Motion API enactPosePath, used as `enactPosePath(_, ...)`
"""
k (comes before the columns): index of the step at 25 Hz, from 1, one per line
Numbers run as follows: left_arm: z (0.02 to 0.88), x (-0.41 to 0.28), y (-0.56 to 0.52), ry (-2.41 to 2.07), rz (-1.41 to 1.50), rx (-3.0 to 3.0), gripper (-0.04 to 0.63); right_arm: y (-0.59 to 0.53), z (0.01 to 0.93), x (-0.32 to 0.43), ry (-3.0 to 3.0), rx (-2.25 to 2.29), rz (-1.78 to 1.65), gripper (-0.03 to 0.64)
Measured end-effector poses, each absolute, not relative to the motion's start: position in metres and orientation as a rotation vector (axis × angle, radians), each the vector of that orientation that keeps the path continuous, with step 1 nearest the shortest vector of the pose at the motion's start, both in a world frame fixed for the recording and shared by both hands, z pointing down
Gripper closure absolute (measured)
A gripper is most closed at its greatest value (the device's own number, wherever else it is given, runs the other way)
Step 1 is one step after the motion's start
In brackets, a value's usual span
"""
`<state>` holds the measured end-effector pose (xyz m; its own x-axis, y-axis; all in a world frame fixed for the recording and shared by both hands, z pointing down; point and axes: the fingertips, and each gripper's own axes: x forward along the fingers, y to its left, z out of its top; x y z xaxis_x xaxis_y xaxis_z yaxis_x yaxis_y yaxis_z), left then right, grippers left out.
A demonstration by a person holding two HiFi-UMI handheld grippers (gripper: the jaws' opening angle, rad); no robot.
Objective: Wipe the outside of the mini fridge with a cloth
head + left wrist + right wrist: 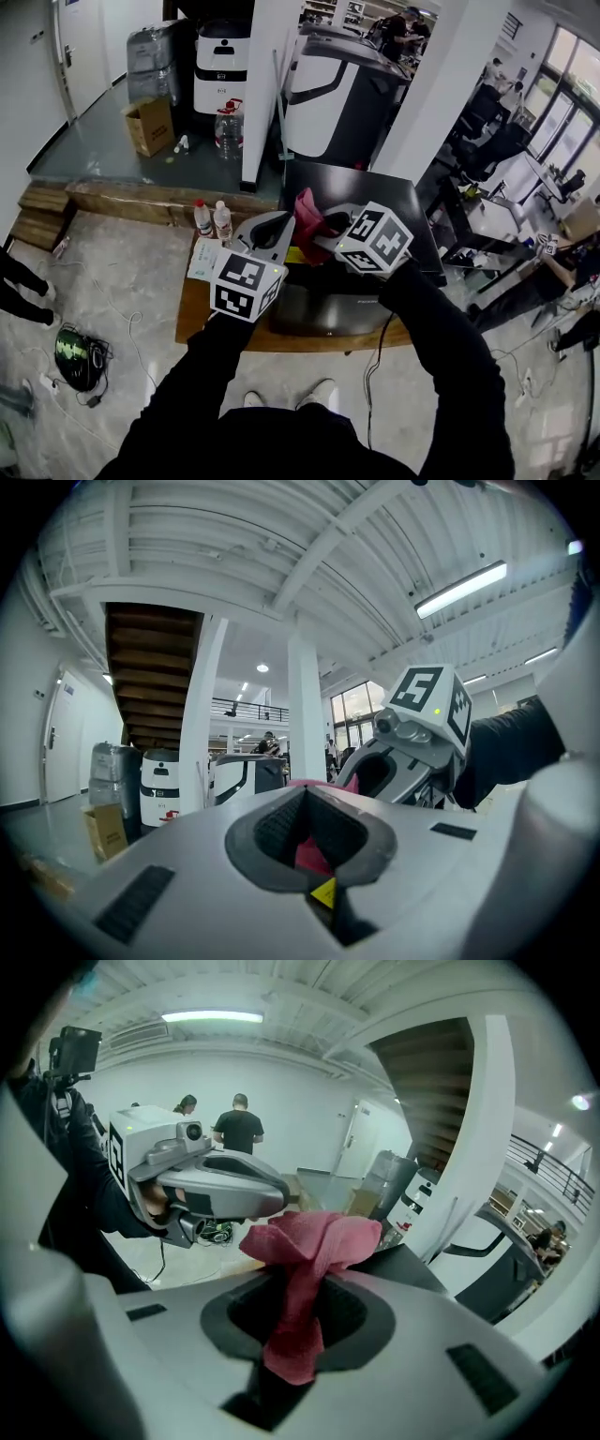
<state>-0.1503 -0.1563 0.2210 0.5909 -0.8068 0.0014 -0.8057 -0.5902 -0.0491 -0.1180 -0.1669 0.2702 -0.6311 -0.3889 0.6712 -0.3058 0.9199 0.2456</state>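
Observation:
The black mini fridge (375, 199) stands on a low wooden table (199, 314), right below both grippers. A red cloth (307, 217) hangs bunched between the two gripper tips above the fridge's left part. My right gripper (305, 1274) is shut on the cloth (309, 1241): a wad sticks out past the tips and a tail hangs in the hollow between the fingers. My left gripper (305, 794) faces it from the other side, jaws shut, with red cloth (312, 855) showing in its hollow and at its tip. In the head view the left gripper (286, 225) and right gripper (323, 239) nearly meet.
Two small bottles (213, 221) and a white card (204, 258) sit on the table's left end. Behind are a raised wooden step (141, 199), a white pillar (267, 84) and a cardboard box (150, 125). A green gadget with cables (77, 356) lies on the floor.

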Motion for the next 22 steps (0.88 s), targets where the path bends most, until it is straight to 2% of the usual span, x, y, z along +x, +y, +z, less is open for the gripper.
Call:
enactPosePath(6, 0.242, -0.149, -0.144, 1.436, -0.060, -2.788, 0.589, -0.165, 0.320, -0.126, -2.215, 0.437, -0.117, 0.528)
enactPosePath(11, 0.237, -0.127, -0.143, 1.462, -0.048, -2.793, 0.589, -0.167, 0.321, -0.113, -2.219, 0.417, -0.176, 0.528)
enactPosePath(22, 0.247, -0.004, -0.133, 1.420, -0.080, -2.820, 0.589, -0.163, 0.327, 0.005, -2.203, 0.419, -0.175, 0.529)
